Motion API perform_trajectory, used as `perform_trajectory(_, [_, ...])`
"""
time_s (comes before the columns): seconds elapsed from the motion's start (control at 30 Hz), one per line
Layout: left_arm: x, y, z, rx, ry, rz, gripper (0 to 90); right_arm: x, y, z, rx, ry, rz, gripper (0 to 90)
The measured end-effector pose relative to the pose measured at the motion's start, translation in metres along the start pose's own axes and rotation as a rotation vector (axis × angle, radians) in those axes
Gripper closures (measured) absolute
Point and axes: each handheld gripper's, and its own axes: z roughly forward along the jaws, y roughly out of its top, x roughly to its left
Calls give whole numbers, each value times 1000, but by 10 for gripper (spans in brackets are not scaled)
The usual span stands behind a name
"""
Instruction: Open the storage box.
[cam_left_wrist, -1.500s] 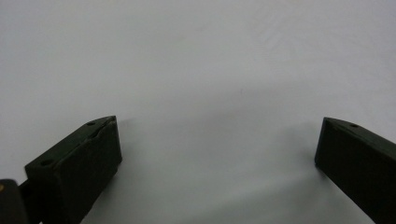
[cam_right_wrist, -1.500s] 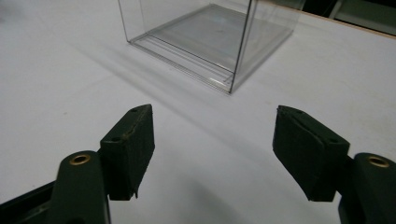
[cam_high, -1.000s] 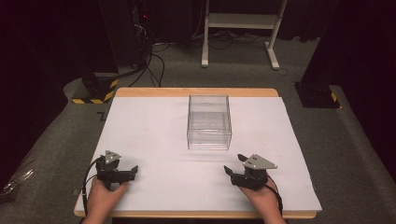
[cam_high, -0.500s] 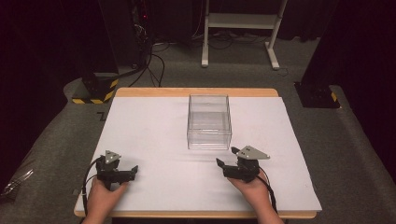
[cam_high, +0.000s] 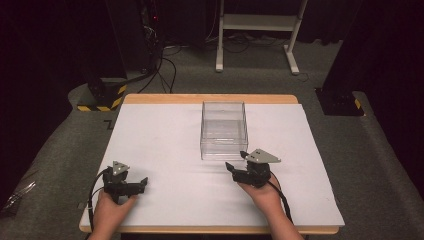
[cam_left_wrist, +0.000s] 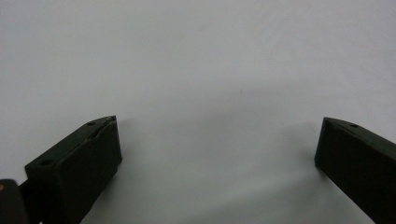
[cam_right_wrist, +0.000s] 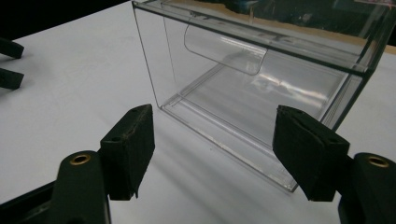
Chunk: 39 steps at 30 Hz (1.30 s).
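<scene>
**Closing in on the clear box's front handle**

We have the right gripper (cam_high: 236, 161) just short of the clear box (cam_high: 223, 129), which stands near the middle of the white tabletop (cam_high: 160, 135), toward its far edge. Its jaws stand wide apart with nothing between them; they have just been closing a little from their widest. In the right gripper view the box's near wall (cam_right_wrist: 243, 100) lies ahead of the jaws, slightly skewed to them, and a curved clear handle (cam_right_wrist: 224, 53) sits high on that wall.

We judge the step in hand to be the approach to that handle. To do it well, we should first square the gripper to the wall, since the box's lower edge runs at a slant across the view. Then we should lift the jaws to the handle's height, because they now point at the box's base. Clear plastic hides its own edges, so we should go in slowly and watch the handle's lip.

The left gripper (cam_high: 144, 183) rests low over bare tabletop at the near left, well apart from the box, its jaws wide and empty. We may want it to steady the box, which looks light enough to slide.
</scene>
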Motion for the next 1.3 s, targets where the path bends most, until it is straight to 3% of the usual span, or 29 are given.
perform_trajectory(0.77, [0, 0, 0, 0, 0, 0, 5, -8, 15, 24, -36, -16, 52, 466])
perform_trajectory(1.3, [0, 0, 0, 0, 0, 1, 5, -19, 14, 33, -51, 27, 70, 538])
